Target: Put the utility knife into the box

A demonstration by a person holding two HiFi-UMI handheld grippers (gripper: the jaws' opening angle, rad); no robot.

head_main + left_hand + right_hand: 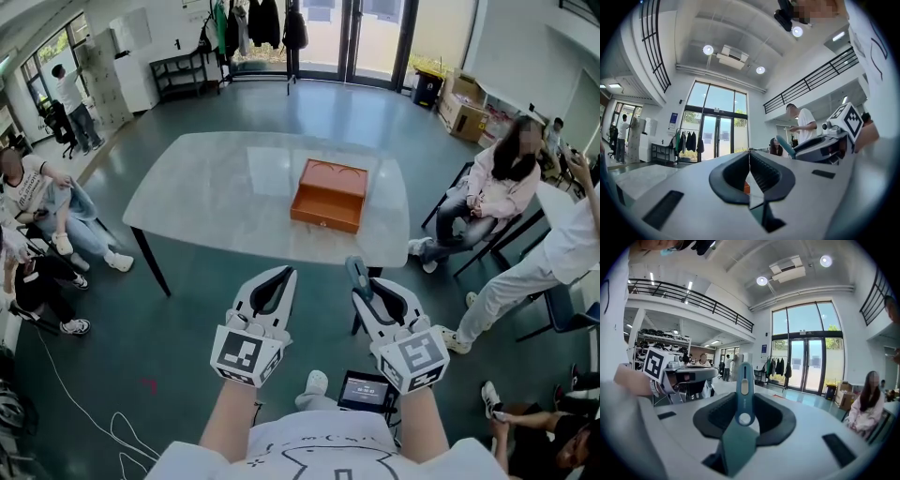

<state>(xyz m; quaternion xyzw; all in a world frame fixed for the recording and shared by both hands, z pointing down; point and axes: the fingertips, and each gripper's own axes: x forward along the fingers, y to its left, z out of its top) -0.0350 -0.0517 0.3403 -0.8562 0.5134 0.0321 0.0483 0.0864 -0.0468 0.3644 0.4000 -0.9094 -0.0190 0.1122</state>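
An orange box (329, 195) with its lid tipped back stands open on the pale table (206, 178), right of the table's middle. Both grippers hang short of the table's near edge, above the floor. My right gripper (361, 281) is shut on a teal utility knife (357, 275), whose handle sticks out past the jaws. In the right gripper view the knife (744, 394) stands upright between the dark pads. My left gripper (281, 274) is shut with nothing in it; its pads (761, 171) meet at the tips.
People sit on chairs at the table's left (37, 216) and right (487, 192). A small screen (366, 391) lies on the floor by my feet. A white cable (94, 412) trails over the floor at left. Cardboard boxes (464, 108) stand far right.
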